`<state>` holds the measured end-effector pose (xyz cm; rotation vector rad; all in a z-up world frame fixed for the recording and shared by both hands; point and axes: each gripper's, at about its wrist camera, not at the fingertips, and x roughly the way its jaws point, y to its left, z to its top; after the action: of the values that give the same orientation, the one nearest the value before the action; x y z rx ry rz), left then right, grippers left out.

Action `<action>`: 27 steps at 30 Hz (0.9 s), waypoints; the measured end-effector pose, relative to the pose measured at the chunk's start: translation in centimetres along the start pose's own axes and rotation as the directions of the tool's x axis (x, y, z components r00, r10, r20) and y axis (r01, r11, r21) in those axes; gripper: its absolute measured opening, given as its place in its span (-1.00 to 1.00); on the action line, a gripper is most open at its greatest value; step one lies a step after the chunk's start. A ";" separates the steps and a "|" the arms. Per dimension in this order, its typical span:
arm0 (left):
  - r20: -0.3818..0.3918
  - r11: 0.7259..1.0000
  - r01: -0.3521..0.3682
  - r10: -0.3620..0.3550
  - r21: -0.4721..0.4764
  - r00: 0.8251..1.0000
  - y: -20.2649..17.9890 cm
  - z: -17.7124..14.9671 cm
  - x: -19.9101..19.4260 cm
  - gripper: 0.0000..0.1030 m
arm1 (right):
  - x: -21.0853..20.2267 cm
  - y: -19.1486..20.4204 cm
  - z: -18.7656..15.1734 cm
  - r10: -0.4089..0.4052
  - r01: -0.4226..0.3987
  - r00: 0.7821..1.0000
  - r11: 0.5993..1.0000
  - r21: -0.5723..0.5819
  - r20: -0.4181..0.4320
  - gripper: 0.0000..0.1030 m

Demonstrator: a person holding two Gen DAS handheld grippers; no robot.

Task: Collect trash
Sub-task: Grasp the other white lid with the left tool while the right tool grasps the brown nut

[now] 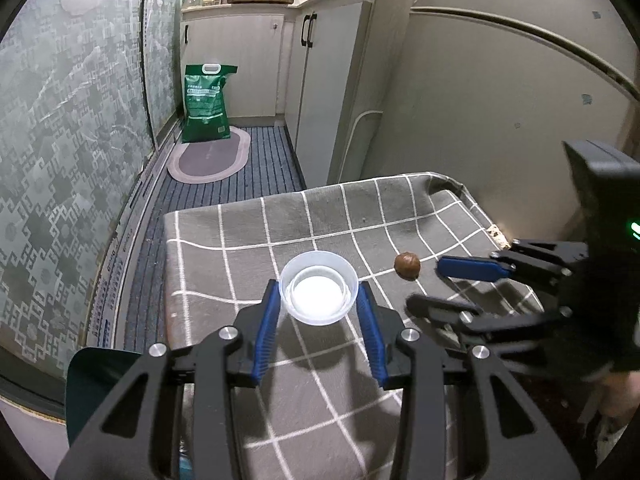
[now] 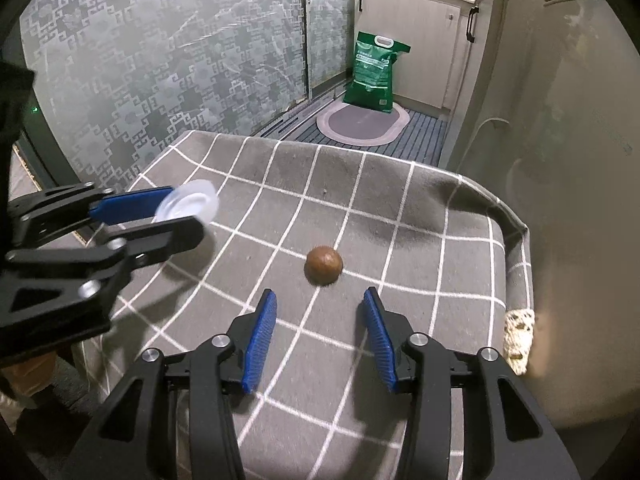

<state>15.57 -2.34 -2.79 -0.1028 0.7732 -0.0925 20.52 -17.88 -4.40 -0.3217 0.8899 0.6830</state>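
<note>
My left gripper (image 1: 319,296) is shut on a small clear plastic cup (image 1: 319,287) and holds it above the grey checked tablecloth (image 1: 248,240); the cup shows tilted in the right wrist view (image 2: 188,202) between the left fingers. A small brown round nut (image 2: 323,265) lies on the cloth; it also shows in the left wrist view (image 1: 407,266). My right gripper (image 2: 320,304) is open, its blue pads just short of the nut on either side, a little above the cloth. In the left wrist view the right gripper (image 1: 424,284) comes in from the right.
The table (image 2: 516,240) stands against a beige wall on the right, with a worn corner (image 2: 518,336). Patterned glass doors (image 2: 160,80) lie to the left. On the floor beyond are an oval mat (image 2: 362,124) and a green bag (image 2: 374,74). White cabinets (image 1: 332,92) stand behind.
</note>
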 end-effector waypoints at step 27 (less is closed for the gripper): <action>0.050 0.986 -0.099 0.106 -0.135 0.993 13.2 -3.4 -7.1 -0.20 | 1.6 7.7 6.4 0.029 -0.027 0.999 0.998 -0.049 0.044 -0.62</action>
<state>8.72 11.40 -1.94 -0.1901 0.7259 0.0595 19.99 -8.13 -1.72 -0.3368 0.8376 0.7364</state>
